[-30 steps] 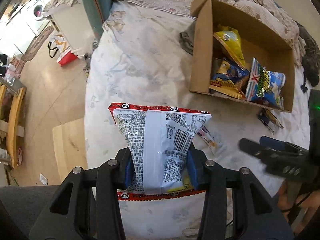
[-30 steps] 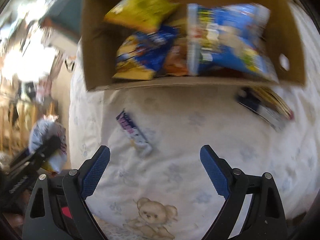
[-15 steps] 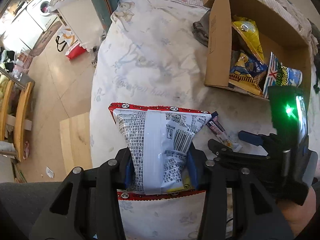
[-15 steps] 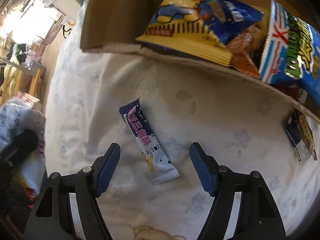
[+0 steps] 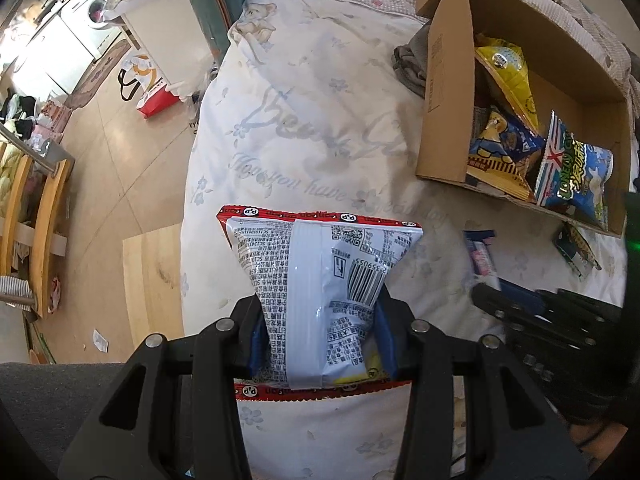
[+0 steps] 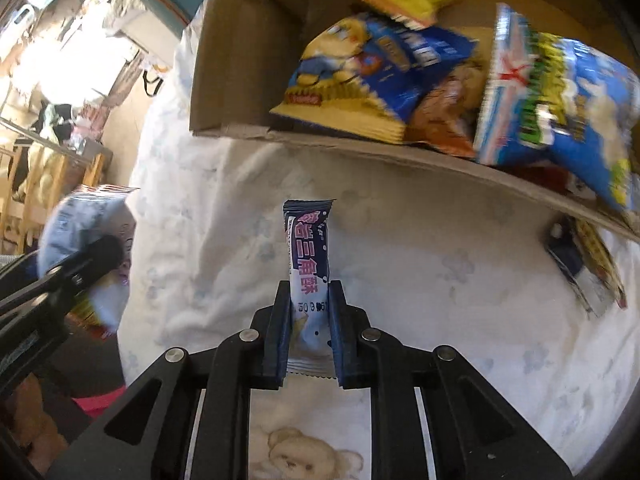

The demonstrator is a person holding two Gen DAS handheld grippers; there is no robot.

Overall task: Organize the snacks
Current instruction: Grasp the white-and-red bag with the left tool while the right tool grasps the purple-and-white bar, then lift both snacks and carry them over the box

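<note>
My left gripper (image 5: 318, 336) is shut on a white snack bag with red edges (image 5: 320, 280) and holds it above the bed; the bag also shows in the right wrist view (image 6: 86, 232). My right gripper (image 6: 308, 320) is shut on a small purple-and-white wafer bar (image 6: 309, 256), which sticks up from the jaws. The bar also shows in the left wrist view (image 5: 482, 252), beside the right gripper (image 5: 516, 304). A cardboard box (image 5: 440, 92) ahead holds a yellow bag (image 5: 508, 68), a blue-and-yellow bag (image 6: 372, 76) and a blue popcorn bag (image 6: 560, 96).
A small dark-and-yellow packet (image 6: 588, 264) lies on the white printed bedsheet (image 5: 312, 128) just below the box's near wall. The bed's left edge drops to a wooden floor (image 5: 100, 184) with a wooden board (image 5: 152, 276), a red bag (image 5: 154, 98) and furniture.
My right gripper moved onto the wafer bar and closed on it; the bar now stands upright in the jaws. My left gripper kept its hold on the bag.
</note>
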